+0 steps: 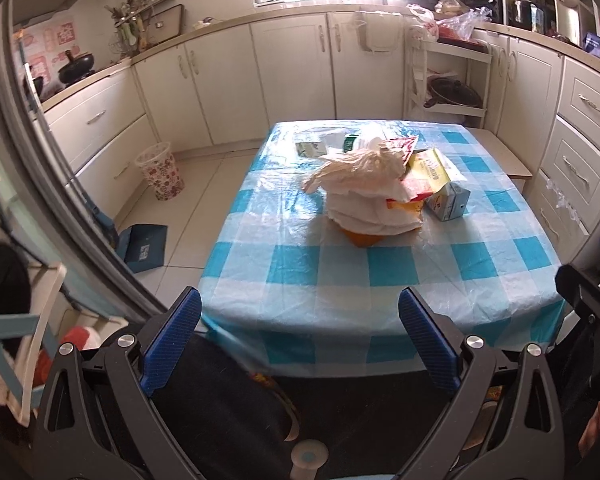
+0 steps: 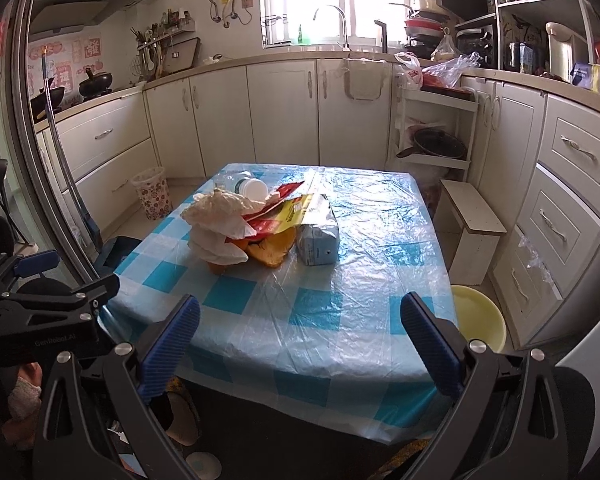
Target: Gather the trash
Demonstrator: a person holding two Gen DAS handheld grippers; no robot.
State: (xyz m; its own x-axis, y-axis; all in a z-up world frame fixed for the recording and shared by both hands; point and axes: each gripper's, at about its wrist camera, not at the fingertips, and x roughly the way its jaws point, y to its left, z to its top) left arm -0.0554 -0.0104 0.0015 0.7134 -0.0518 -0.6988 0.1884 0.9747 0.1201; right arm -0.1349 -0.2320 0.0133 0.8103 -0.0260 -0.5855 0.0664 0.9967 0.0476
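Note:
A heap of trash lies mid-table on the blue-checked cloth (image 1: 380, 288) (image 2: 340, 320): crumpled white tissues (image 1: 364, 196) (image 2: 216, 224), red and yellow wrappers (image 1: 406, 196) (image 2: 284, 216), orange peel (image 1: 362, 238) (image 2: 274, 250), a milk carton (image 1: 444, 188) (image 2: 318, 236) and a plastic bottle (image 2: 252, 188). A second small carton (image 1: 310, 147) lies at the far side. My left gripper (image 1: 300, 340) hovers open at the table's near edge, well short of the heap. My right gripper (image 2: 300, 344) is open too, at the near edge, empty.
A flower-patterned wastebasket (image 1: 160, 174) (image 2: 153, 196) stands on the floor left of the table. A yellow basin (image 2: 478, 318) and a low stool (image 2: 472, 224) sit to the right. A blue dustpan (image 1: 144, 248) lies on the floor. Cabinets ring the room.

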